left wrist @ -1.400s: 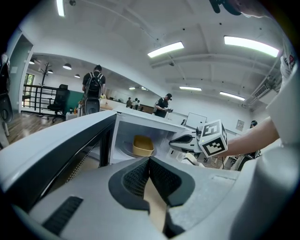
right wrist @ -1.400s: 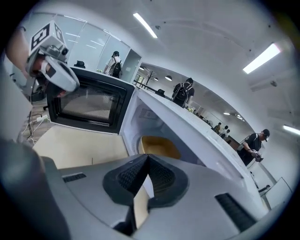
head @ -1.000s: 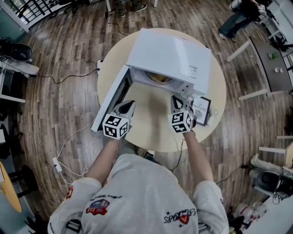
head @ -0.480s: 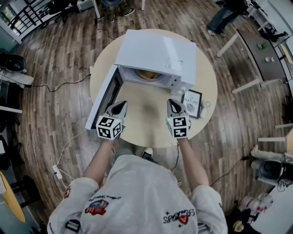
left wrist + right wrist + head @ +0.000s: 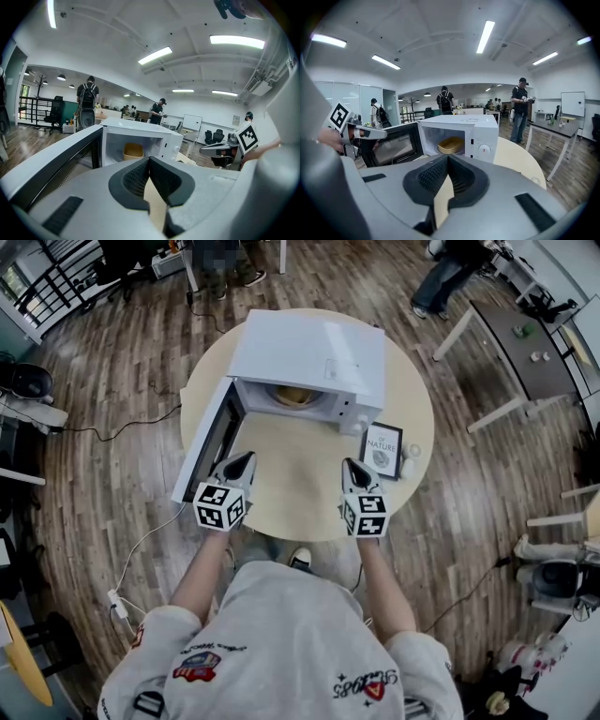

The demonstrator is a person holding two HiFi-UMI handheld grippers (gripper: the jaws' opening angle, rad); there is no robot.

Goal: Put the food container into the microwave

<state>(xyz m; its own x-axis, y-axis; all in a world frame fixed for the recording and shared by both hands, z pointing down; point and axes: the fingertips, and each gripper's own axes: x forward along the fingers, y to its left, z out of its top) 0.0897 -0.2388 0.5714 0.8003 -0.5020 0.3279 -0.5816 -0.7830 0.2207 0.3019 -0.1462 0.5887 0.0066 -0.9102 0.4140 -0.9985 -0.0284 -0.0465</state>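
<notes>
Pulling both grippers back from the microwave [image 5: 309, 351], nearer the table's [image 5: 300, 486] edge than a second ago, and rolling the right one straighter. Holding the left gripper [image 5: 149, 158] pinched shut, pads touching, with nothing in it. Holding the right gripper [image 5: 447, 156] pinched shut too, also with nothing in it. Leaving the container [image 5: 293, 396] deep inside the microwave, sitting flat on its floor, well apart from both grippers. Leaving the door [image 5: 204, 442] hanging wide open on the left, just beside the left gripper. Passing near a small picture frame [image 5: 382, 450] on the right, not part of the job.

Likely getting ready to shut the door, with the container already in. Doing that well means:
- Moving the left gripper round to the outer side of the door.
- Pushing with the closed tips near the free edge, not near the hinge.
- Going slow and even, without sliding the microwave on the table.
- Keeping the right gripper clear of the opening, to avoid pinching anything.
- Watching the frame while drawing back, to avoid knocking it over.
- Pushing on until flush with the front.
</notes>
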